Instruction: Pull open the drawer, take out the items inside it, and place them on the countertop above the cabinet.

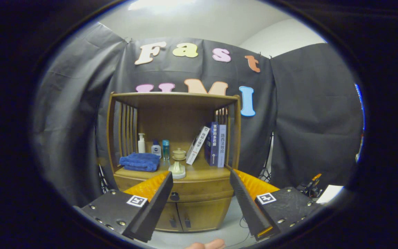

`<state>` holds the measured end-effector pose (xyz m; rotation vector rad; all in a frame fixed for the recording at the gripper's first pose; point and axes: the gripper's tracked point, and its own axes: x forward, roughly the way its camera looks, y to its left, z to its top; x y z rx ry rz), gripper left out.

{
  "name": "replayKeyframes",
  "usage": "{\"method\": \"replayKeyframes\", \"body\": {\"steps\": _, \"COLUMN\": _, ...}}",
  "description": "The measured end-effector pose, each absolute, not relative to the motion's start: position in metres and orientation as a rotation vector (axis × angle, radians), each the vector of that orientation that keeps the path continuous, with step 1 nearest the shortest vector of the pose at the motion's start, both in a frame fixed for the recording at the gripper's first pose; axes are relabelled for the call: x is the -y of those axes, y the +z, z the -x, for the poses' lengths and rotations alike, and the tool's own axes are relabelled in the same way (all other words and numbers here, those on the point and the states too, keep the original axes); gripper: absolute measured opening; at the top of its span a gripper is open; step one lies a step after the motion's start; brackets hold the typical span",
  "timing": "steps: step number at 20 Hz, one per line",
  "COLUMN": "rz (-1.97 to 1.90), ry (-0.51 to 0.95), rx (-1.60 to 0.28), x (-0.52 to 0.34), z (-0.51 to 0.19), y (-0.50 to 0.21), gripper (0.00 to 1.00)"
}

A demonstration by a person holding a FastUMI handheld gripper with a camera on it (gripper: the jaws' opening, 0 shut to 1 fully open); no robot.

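Observation:
A wooden cabinet [199,211] stands ahead of me against the cloth wall. Its drawer [202,189] is closed, with a small dark knob [174,196] showing just beside my left finger. Above it lies the countertop [202,173], under an open shelf frame. My gripper [200,176] is open, its two fingers spread wide and framing the drawer front from some distance. Nothing sits between the fingers. What the drawer holds is hidden.
On the countertop rest a folded blue towel [140,162], a white pump bottle [141,143], two small bottles [161,148], a lidded cup [179,153], a pale dish [177,170] and leaning books [212,145]. Two lower doors [199,216] sit under the drawer. A fingertip [207,245] shows below.

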<state>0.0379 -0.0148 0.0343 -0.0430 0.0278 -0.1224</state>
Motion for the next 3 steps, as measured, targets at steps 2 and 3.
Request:
{"method": "replayKeyframes", "body": {"steps": 2, "rz": 0.038, "ry": -0.135, "rx": -0.042, "x": 0.0196, "z": -0.0351, "y": 0.0275, "gripper": 0.99}}
{"method": "replayKeyframes", "body": {"steps": 3, "rz": 0.035, "ry": -0.14, "rx": -0.046, "x": 0.0211, "z": -0.0349, "y": 0.0253, "gripper": 0.99}}
